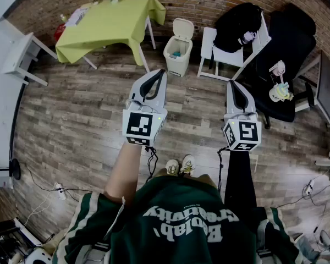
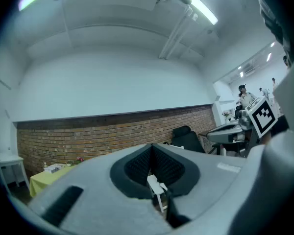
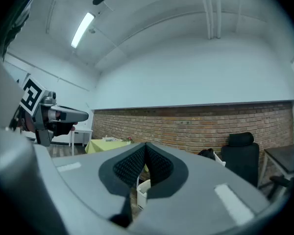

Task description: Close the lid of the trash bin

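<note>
1. The cream plastic trash bin (image 1: 177,55) stands on the wooden floor (image 1: 82,120) at 12 o'clock in the head view, just right of a lime-green-clothed bench (image 1: 107,22). Its lid (image 1: 183,26) stands raised.
2. The lid looks light, stiff and hinged at the back, so a nudge on its top edge should suffice.
3. The left gripper (image 1: 160,72) and right gripper (image 1: 231,83) point towards 12 o'clock, well apart from the bin. Each has its fingers pressed together and holds nothing.

Wood-plank floor (image 1: 71,120), bearing cream trash bin (image 1: 177,51), green-covered table (image 1: 107,21), white chair (image 1: 225,54), loose cables (image 1: 41,190)
</note>
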{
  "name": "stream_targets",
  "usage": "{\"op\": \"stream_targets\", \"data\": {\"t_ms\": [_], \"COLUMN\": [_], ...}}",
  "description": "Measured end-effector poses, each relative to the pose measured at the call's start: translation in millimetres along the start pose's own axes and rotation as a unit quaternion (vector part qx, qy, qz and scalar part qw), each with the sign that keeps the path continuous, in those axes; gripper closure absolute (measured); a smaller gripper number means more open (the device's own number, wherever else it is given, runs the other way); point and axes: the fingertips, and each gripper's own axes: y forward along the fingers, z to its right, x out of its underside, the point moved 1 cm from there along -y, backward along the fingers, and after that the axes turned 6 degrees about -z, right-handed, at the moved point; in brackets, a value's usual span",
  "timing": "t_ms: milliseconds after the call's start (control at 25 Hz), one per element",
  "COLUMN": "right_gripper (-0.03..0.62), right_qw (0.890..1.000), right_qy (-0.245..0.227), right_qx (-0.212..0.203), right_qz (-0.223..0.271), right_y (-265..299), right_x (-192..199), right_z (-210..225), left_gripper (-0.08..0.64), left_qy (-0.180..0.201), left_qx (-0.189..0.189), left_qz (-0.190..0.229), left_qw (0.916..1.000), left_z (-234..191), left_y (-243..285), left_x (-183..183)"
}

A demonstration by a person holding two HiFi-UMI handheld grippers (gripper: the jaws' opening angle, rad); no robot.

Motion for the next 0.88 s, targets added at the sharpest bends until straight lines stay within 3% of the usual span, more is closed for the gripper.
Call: {"op": "stream_targets", "data": {"t_ms": [320,640,880], "right_gripper": [0.578,0.578,0.578], "right_qw": [1.000,1.000,1.000], "right_qy": [0.009,0.005,0.015], "right_qx": [0.001,0.007,0.008], "right_qz": [-0.001,0.011,0.009], "right_y": [-15,-2,26], "right_x": [0,-13,-6], "right_z": [-62,-63,-37], "left_gripper": [0.552,0.552,0.552], "left_qy": [-0.002,-0.017,-0.010], "left_qx": [-0.008,-0.009,-0.006], "left_qz": [0.001,0.004,0.006], "left_qw": [1.0000,0.9998,0.9999], "left_z": [-31,-46,-48], "left_y": [-50,-44,-5], "left_x": [12,12,10]}}
